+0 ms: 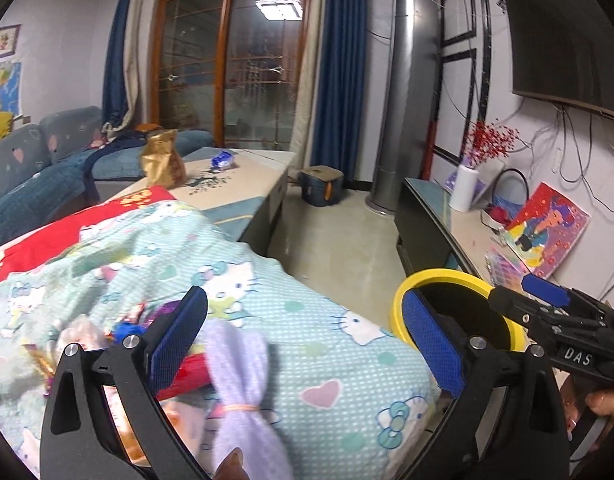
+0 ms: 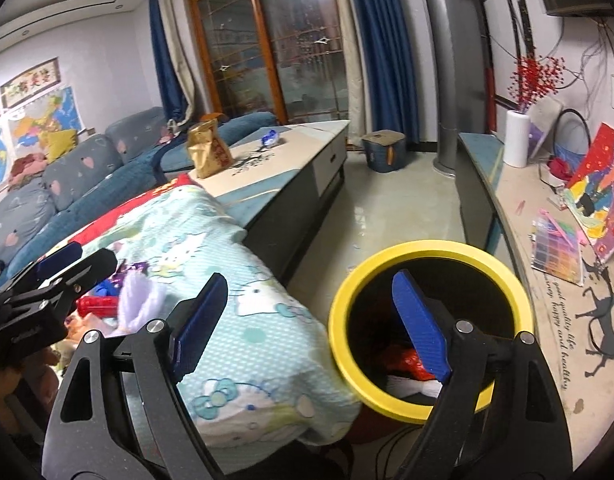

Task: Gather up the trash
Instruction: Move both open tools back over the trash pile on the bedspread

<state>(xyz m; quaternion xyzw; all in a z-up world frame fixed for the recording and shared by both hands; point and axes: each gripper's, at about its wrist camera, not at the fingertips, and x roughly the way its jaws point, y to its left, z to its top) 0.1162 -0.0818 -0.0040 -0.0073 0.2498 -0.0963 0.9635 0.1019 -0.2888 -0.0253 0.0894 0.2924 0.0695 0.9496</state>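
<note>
Left gripper (image 1: 307,344) hangs with its jaws spread wide over the near corner of a cloth (image 1: 267,280), a pale blue cartoon-print cover draped over a low table. Nothing sits between its blue pads. Just below and between the jaws lies a lilac bag (image 1: 243,392), tied at the neck with a rubber band and blurred. To its left a heap of trash (image 1: 123,330) rests on the cloth: red, blue and purple wrappers, too smeared to sort.

Right gripper (image 2: 315,320) is likewise wide open and holds nothing. One pad rides over the cloth's corner, the other over the mouth of the bin (image 2: 507,276). The bin, black with a yellow rim, stands on the floor just beside the cloth's hanging edge. Inside it lie a red wrapper (image 2: 407,360) and something white (image 2: 411,386) beneath.

Between the table and the TV bench (image 2: 555,320) along the right wall runs a strip of bare floor (image 2: 387,208), reaching back to a grey tower unit and a blue crate (image 2: 385,152) near the curtains. The bin takes up the near end of that strip, close to the bench edge.

Farther along the table top, past the cloth's red border, stand a gold bag (image 1: 163,158) and a small blue wrapper (image 1: 223,160), well apart from both grippers. A sofa (image 2: 67,184) lines the table's far side.
</note>
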